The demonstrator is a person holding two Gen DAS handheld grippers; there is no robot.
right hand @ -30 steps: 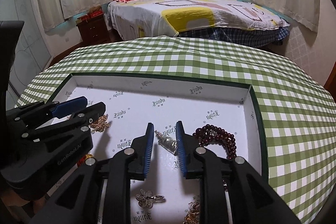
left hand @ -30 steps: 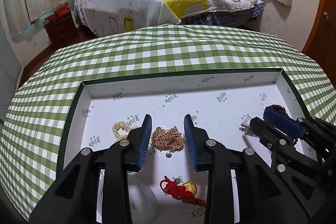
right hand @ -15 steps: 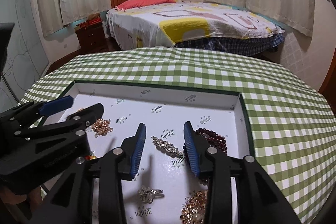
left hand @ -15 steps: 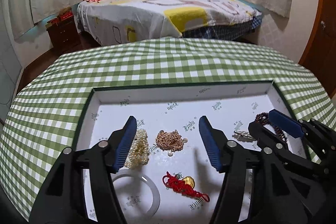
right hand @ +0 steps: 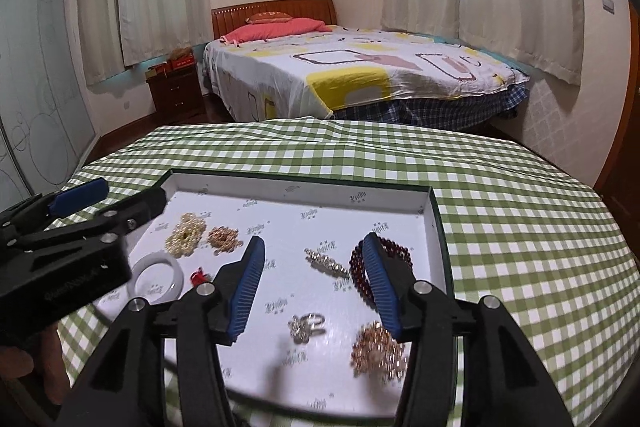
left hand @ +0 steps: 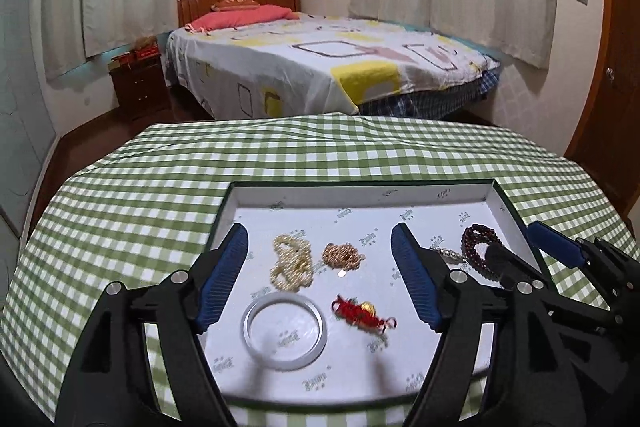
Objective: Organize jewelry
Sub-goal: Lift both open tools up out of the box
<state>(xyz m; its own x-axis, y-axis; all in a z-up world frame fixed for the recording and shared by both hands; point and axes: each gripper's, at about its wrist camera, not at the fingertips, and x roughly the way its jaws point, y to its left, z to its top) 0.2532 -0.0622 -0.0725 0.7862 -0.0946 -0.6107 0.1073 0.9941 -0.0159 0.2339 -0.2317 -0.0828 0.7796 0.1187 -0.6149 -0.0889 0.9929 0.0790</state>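
A white tray [left hand: 360, 205] with a dark green rim lies on the checked table. In it lie a pearl bracelet [left hand: 291, 262], a gold chain [left hand: 342, 255], a white bangle [left hand: 284, 330], a red knot charm [left hand: 360, 311], a silver clip [right hand: 326, 262], a dark red bead bracelet [right hand: 360, 273], a ring [right hand: 306, 327] and a gold brooch [right hand: 378, 351]. My left gripper [left hand: 320, 275] is open and empty above the tray's left half. My right gripper [right hand: 316, 285] is open and empty above the right half.
The green checked tablecloth [left hand: 160, 187] covers the round table around the tray. A bed [left hand: 320, 67] stands beyond the far edge, a nightstand [left hand: 138, 83] to its left and a wooden door [left hand: 608, 67] at the right.
Both grippers have opened wide and pulled up and back from the tray. The gold chain and the silver clip, which were between the fingers, now lie free on the tray.
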